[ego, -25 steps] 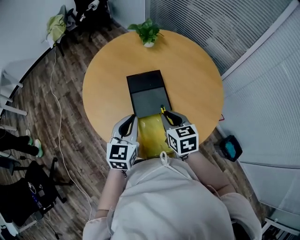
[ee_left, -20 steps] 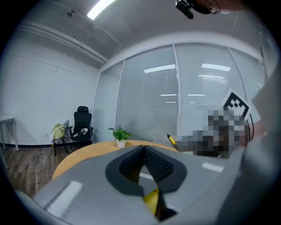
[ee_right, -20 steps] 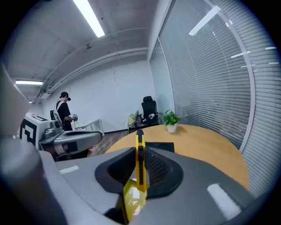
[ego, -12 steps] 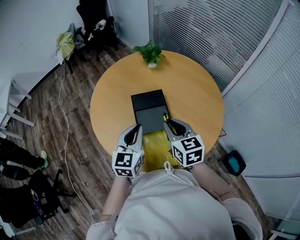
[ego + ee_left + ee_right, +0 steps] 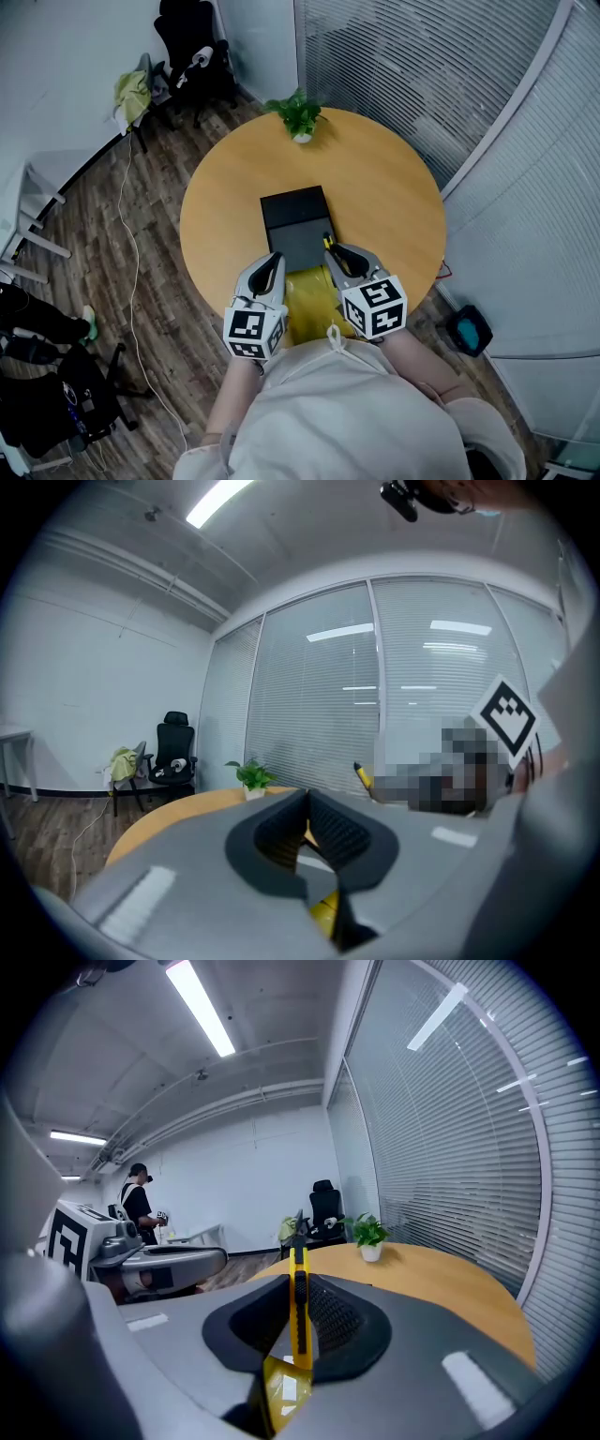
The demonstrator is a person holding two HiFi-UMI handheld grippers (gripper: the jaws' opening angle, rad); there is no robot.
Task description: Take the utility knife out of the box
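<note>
Knife out of the box: my right gripper (image 5: 342,258) is clamped on the yellow utility knife (image 5: 298,1312), pads pressing its thin body from both sides. The knife stands on edge between them, its black slider facing up and its far end pointing away from me, toward the plant (image 5: 299,115) across the round table (image 5: 375,187). My left gripper (image 5: 272,265) hangs alongside with its pads pressed together on nothing.

From the head view, the black box (image 5: 298,223) lies open in the middle of the table. Both grippers sit over its near end, with a flat yellow item (image 5: 309,298) that I cannot name between them. The knife's tip shows just at the box's near right corner.

As I judge it, the lift-out is all but done and what remains is parking the knife. That calls for a steady squeeze so the narrow body does not twist. I would then carry it sideways to bare wood to the right of the box, lower it flat, and only then release.
</note>
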